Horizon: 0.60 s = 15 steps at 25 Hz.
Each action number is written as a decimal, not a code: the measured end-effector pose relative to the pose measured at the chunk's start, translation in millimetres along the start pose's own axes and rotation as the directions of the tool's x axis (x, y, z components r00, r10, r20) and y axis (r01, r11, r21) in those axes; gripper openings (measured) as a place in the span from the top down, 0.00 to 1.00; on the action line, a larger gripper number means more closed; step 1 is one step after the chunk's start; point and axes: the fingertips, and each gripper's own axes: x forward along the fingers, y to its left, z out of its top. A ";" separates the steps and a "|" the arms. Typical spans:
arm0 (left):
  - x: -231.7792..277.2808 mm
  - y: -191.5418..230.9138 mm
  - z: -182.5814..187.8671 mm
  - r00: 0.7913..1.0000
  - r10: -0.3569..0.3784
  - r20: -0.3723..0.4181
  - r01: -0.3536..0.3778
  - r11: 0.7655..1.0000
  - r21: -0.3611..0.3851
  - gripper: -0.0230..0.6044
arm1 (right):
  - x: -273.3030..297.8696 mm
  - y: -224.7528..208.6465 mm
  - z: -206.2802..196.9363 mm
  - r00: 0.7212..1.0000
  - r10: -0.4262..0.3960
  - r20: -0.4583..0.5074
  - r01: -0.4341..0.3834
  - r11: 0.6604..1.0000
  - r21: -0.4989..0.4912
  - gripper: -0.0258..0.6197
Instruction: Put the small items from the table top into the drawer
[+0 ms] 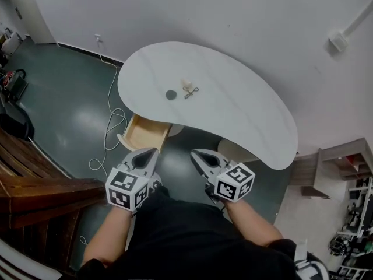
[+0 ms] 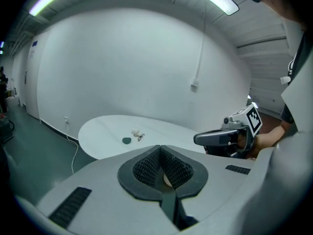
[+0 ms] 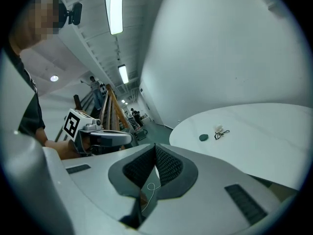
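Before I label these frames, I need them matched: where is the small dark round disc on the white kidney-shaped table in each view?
Head view: the small dark round disc sits upper centre on the white kidney-shaped table.
Left gripper view: left of centre.
Right gripper view: right of centre.
Shared landmark: the small cream lump just right of it in every view.

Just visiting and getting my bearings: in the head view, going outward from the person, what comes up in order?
Left gripper and right gripper, side by side → open wooden drawer → dark round disc → small cream item → white wall. The dark wire clip overlaps these, so it is left out.
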 end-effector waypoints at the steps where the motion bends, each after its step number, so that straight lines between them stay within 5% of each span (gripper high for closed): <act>1: 3.3 8.9 3.5 1.000 -0.005 -0.002 0.005 1.000 0.003 0.94 | 7.5 -2.5 4.0 1.000 -0.008 0.003 0.008 1.000 0.003 0.96; 15: 27.2 110.7 24.0 0.997 -0.074 -0.038 0.075 0.996 0.047 0.94 | 98.0 -22.9 29.1 0.992 -0.123 -0.013 0.123 0.992 0.004 0.96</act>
